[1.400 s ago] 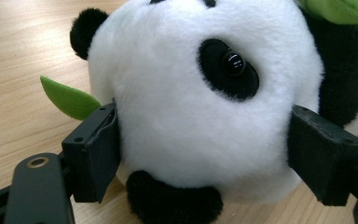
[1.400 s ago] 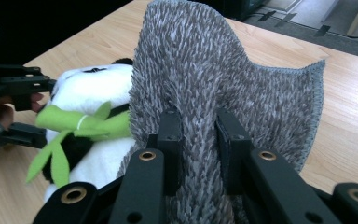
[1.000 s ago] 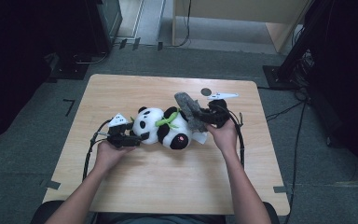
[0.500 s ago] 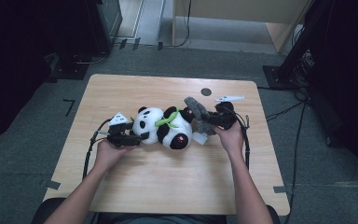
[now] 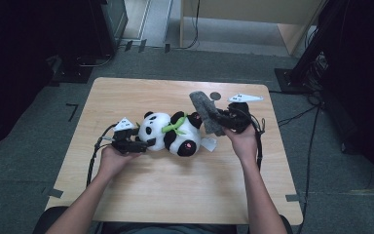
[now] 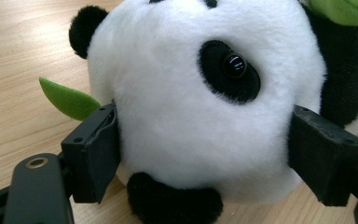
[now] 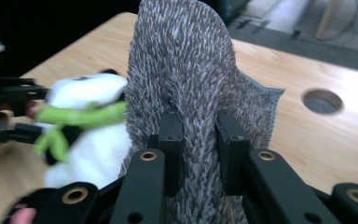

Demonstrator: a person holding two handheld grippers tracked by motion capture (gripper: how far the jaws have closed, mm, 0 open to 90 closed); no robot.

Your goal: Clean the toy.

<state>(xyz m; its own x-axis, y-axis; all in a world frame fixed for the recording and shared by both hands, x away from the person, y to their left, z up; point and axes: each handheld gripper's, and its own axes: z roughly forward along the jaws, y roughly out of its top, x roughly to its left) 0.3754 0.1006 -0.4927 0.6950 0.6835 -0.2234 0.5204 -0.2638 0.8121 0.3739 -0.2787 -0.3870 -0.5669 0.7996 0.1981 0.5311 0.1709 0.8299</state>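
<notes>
On wooden table, panda sits clamped between left gripper jaws.

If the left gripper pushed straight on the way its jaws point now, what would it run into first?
The panda plush. The left gripper already has its jaws on either side of the white head, pads against the fur, so going on would press deeper into the head. Beyond that lies the panda's black body with the green scarf.

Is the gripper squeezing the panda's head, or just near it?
Touching. In the left gripper view, the left gripper has its black fingers pressed into both sides of the panda's head.
</notes>
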